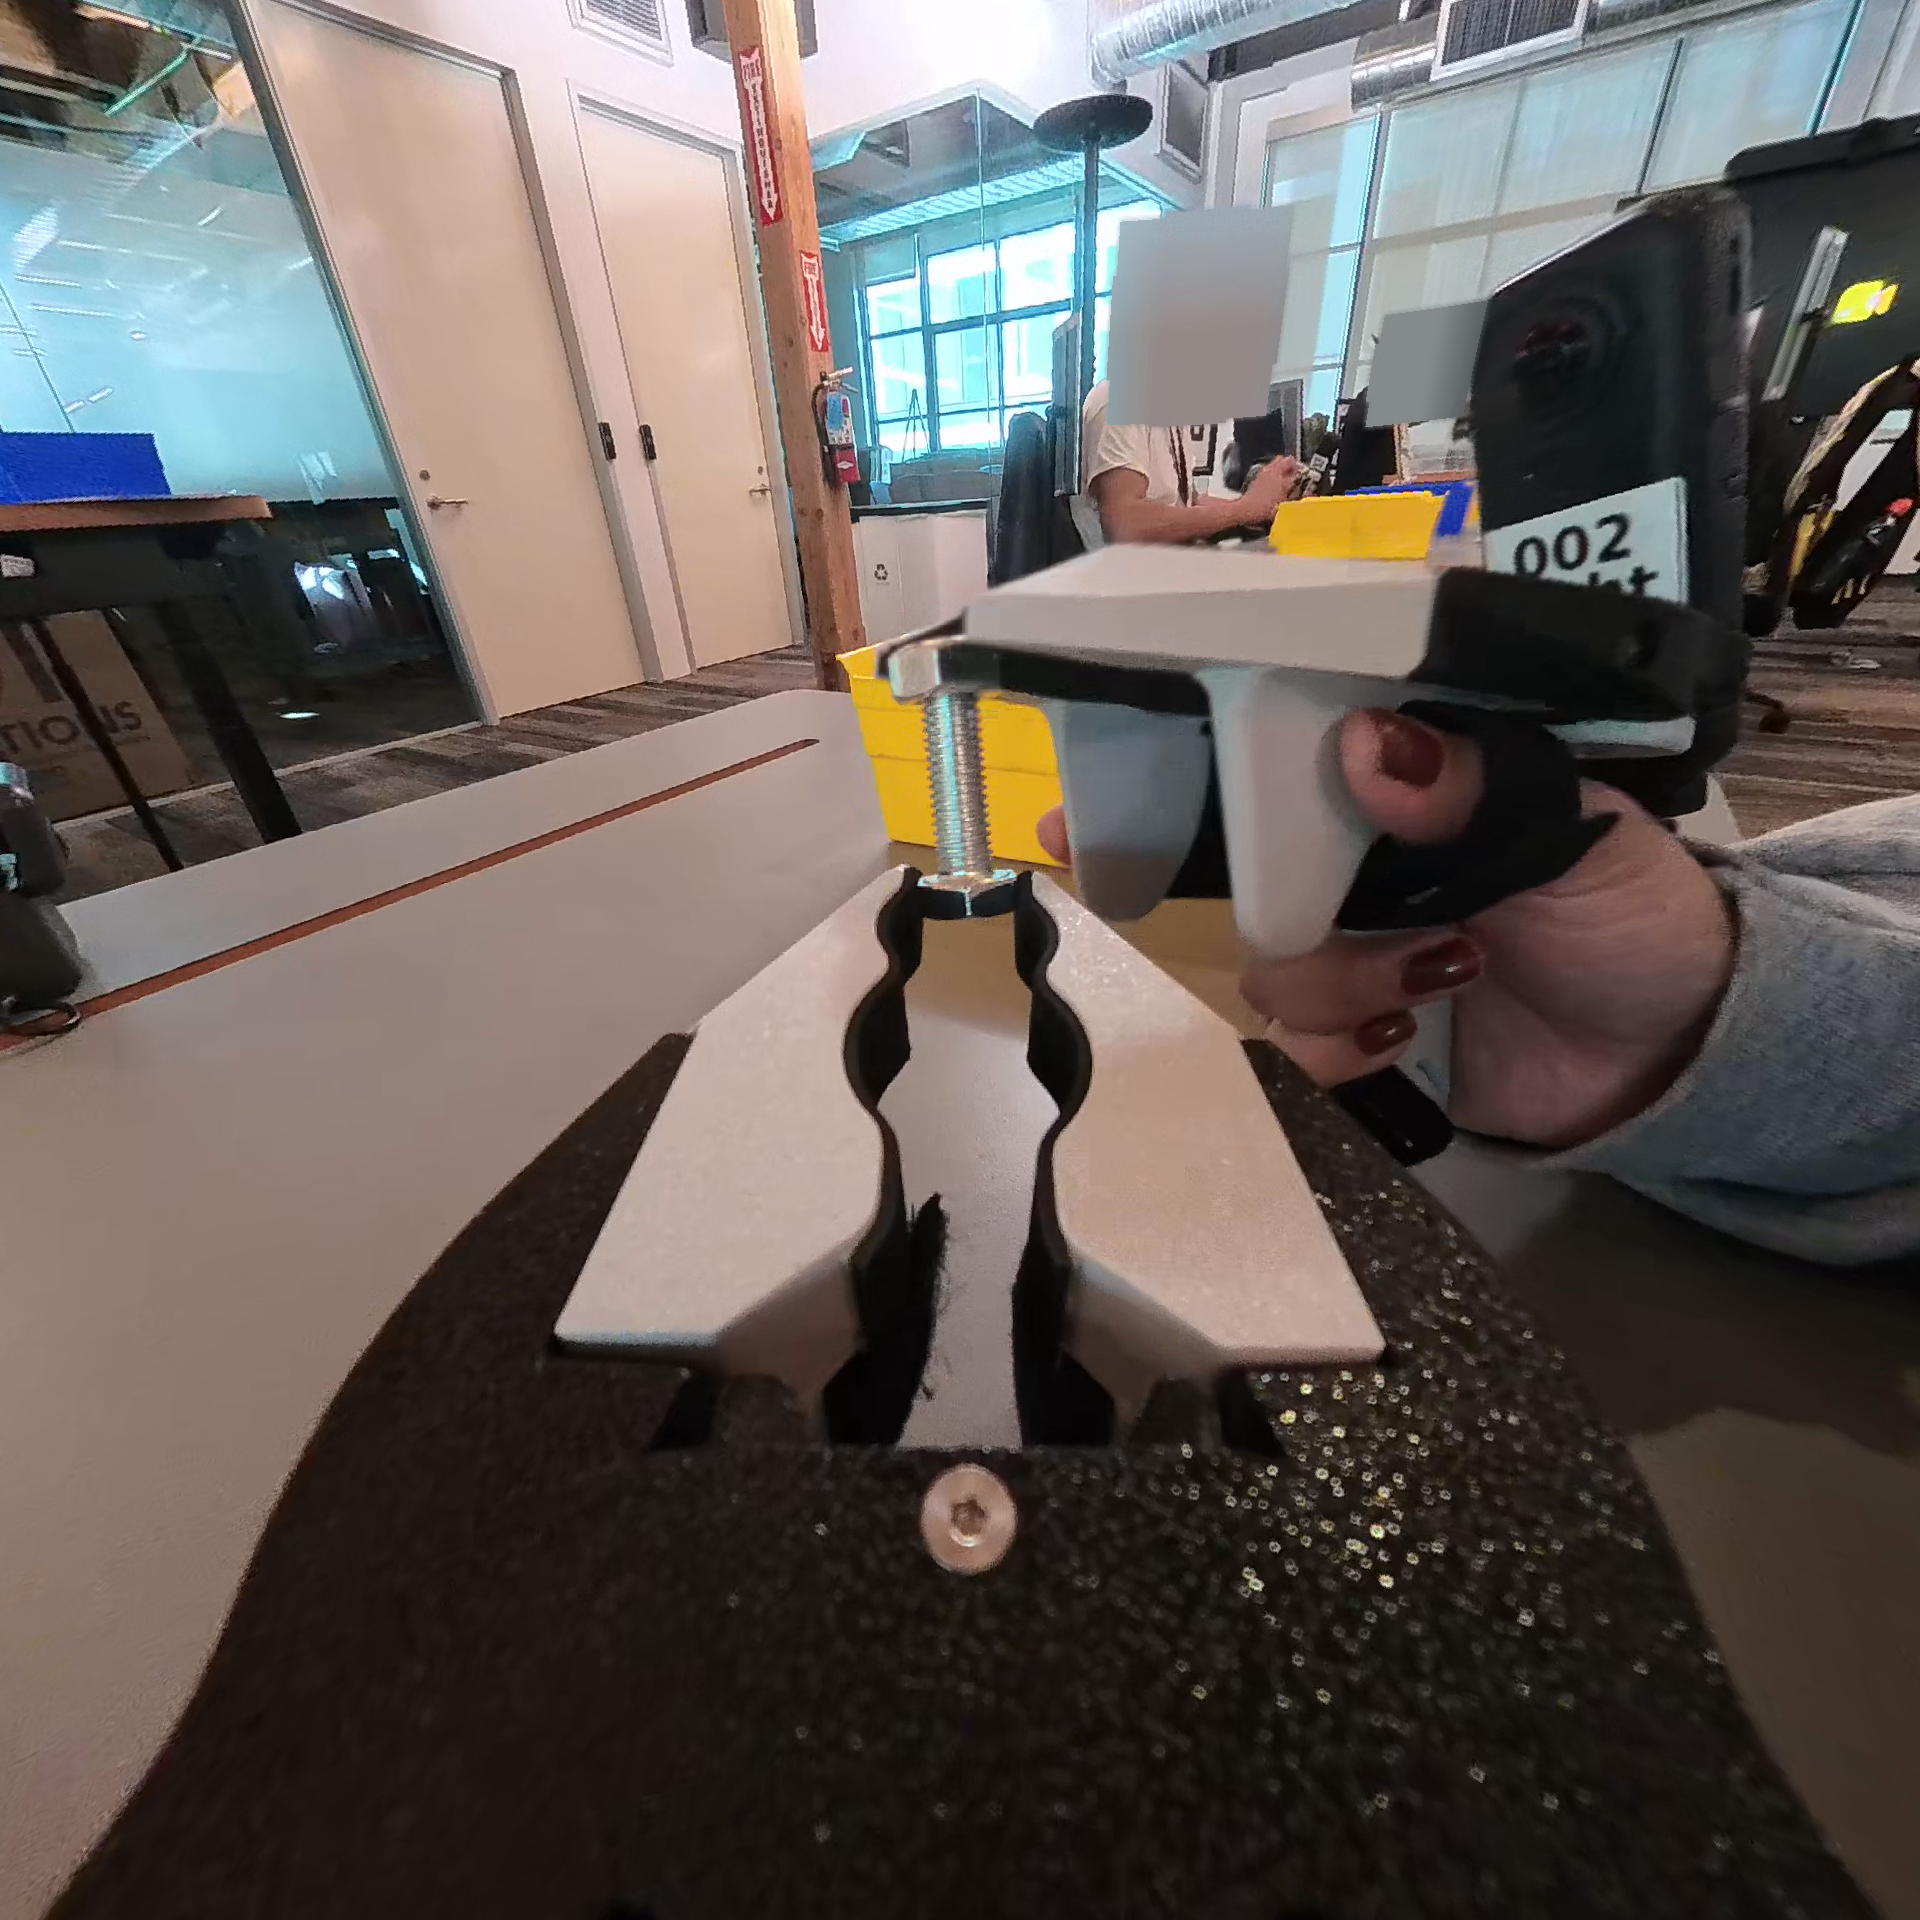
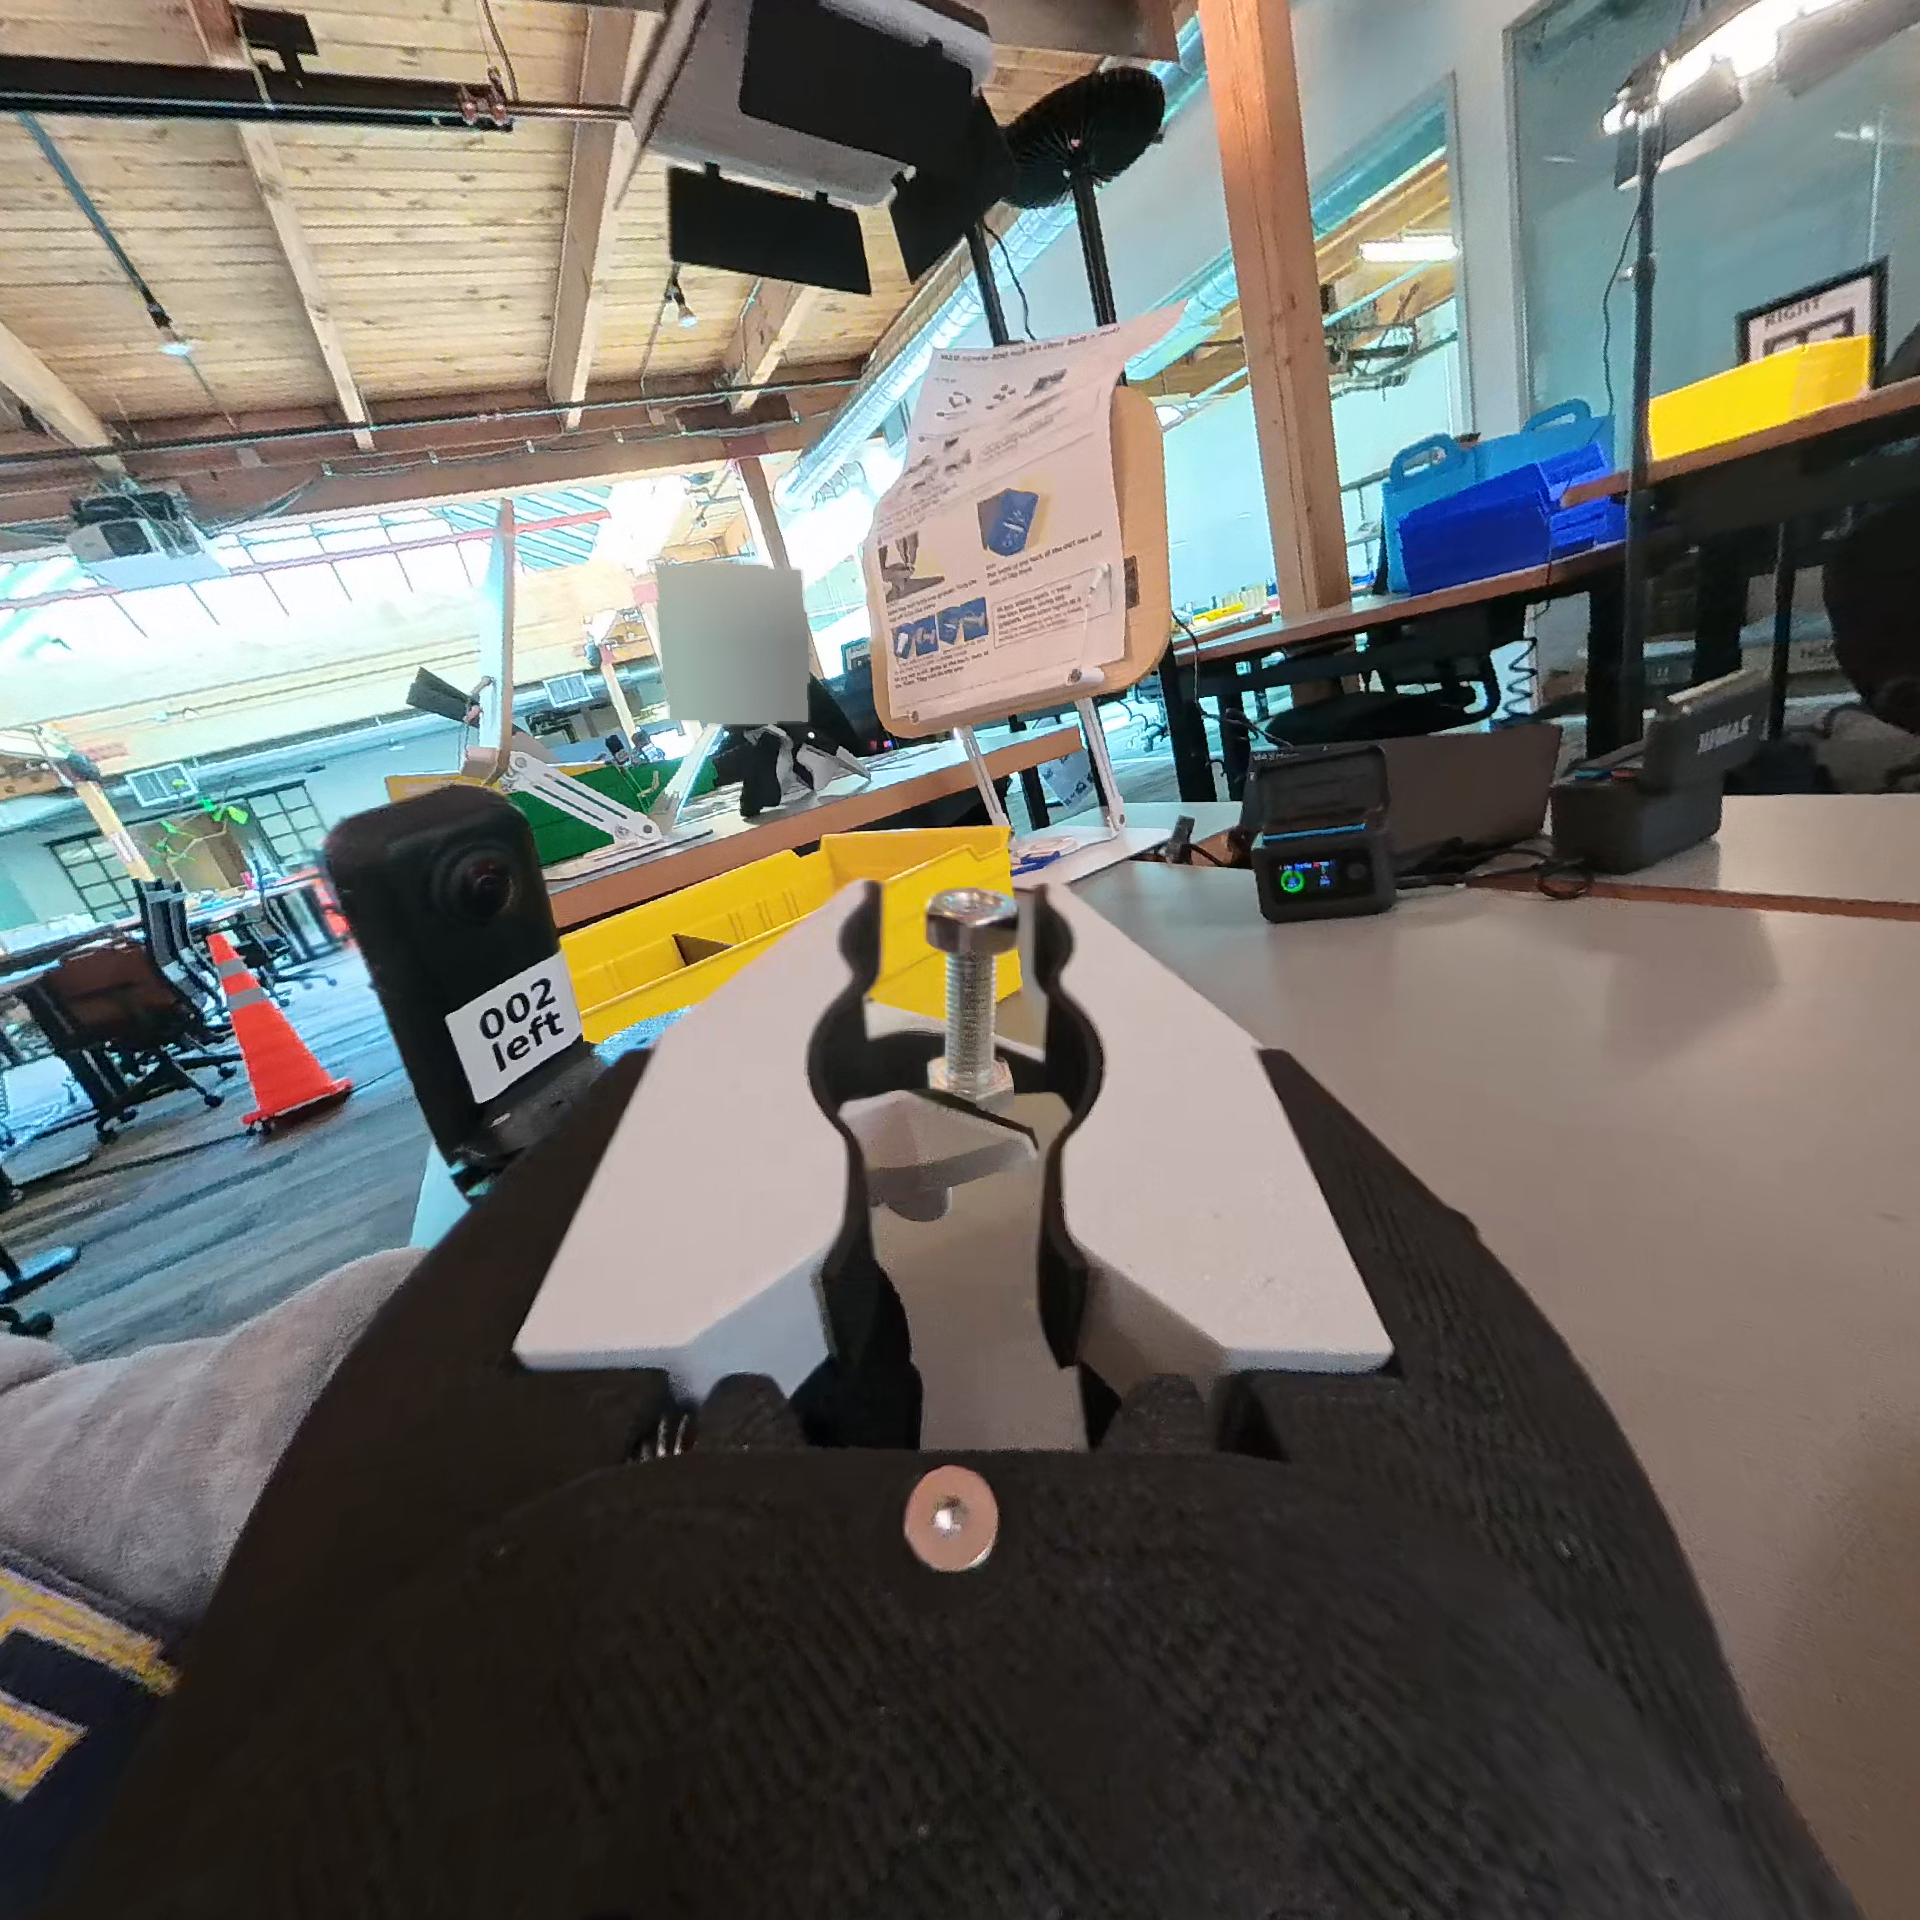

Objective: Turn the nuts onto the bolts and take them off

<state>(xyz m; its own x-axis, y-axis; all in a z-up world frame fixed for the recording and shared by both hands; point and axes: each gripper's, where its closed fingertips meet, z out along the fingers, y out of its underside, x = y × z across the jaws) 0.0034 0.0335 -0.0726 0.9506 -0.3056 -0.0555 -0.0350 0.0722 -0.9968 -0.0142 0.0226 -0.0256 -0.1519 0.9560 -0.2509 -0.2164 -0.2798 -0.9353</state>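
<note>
A silver bolt (image 1: 961,779) stands upright between my two grippers, head at the top. My right gripper (image 1: 914,665) comes in from the right, held by a hand (image 1: 1507,987), and is shut on the bolt head (image 2: 971,920). My left gripper (image 1: 966,896) is shut on a silver hex nut (image 1: 968,894) at its fingertips. The nut (image 2: 971,1081) sits on the thread at the end far from the head. In the right wrist view the bolt shank (image 2: 971,1003) runs down from my right gripper (image 2: 961,920) to the left gripper's fingertips (image 2: 935,1148) below.
A yellow bin (image 1: 935,769) stands on the grey table (image 1: 416,1039) just behind the bolt; it also shows in the right wrist view (image 2: 727,935). A small black device with a lit screen (image 2: 1320,842) and an instruction sheet on a stand (image 2: 1008,561) are farther back. My right fingertips sit around 5 cm from my left ones.
</note>
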